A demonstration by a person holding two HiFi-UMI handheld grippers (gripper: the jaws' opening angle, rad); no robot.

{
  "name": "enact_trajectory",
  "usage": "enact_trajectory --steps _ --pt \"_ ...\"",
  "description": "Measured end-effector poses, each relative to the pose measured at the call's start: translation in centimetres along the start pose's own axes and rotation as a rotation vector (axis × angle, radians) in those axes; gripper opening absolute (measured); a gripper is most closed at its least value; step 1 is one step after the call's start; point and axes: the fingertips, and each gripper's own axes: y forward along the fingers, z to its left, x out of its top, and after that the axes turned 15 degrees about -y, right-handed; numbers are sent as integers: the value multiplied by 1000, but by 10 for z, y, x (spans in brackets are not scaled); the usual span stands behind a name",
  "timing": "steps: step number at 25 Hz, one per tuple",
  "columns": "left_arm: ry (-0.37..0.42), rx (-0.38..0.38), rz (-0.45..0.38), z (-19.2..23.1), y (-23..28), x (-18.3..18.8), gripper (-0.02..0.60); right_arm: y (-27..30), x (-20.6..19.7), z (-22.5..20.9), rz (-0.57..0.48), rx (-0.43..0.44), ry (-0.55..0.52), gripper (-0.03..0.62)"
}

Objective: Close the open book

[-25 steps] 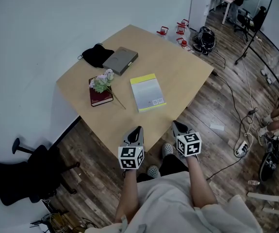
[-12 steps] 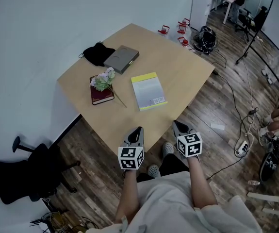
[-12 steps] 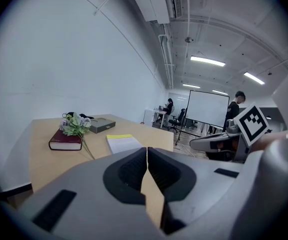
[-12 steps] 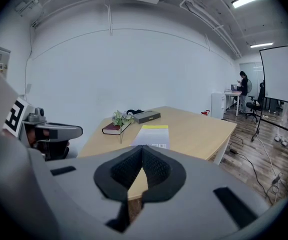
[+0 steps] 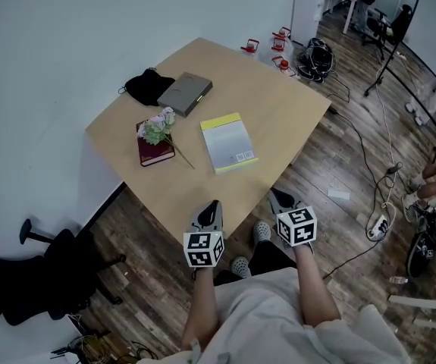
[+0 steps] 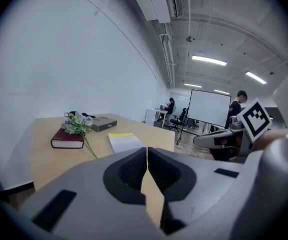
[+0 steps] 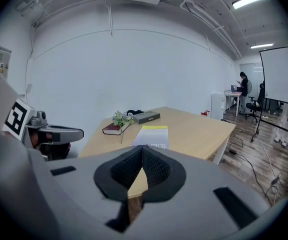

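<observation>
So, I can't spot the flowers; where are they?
Head view: the flowers lie on the dark red book, left of the yellow-edged book.

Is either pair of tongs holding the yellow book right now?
No: the yellow book lies on the table, apart from the left tongs and right tongs, both shut and empty.

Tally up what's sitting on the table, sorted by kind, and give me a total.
Books: 3 (dark red book, yellow and white book, grey book)
Flower sprigs: 1 (flower sprig, lying on the dark red book)
Black cloth items: 1 (black cloth item)
Total: 5
</observation>
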Motion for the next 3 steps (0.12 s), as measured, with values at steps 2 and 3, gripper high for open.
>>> enact_trajectory --steps 2,3 --pt "-4 4 4 1 -1 -1 25 -1 1 1 0 3 1 8" --pt "-6 7 5 2 -2 -2 25 -2 2 1 -1 4 2 8"
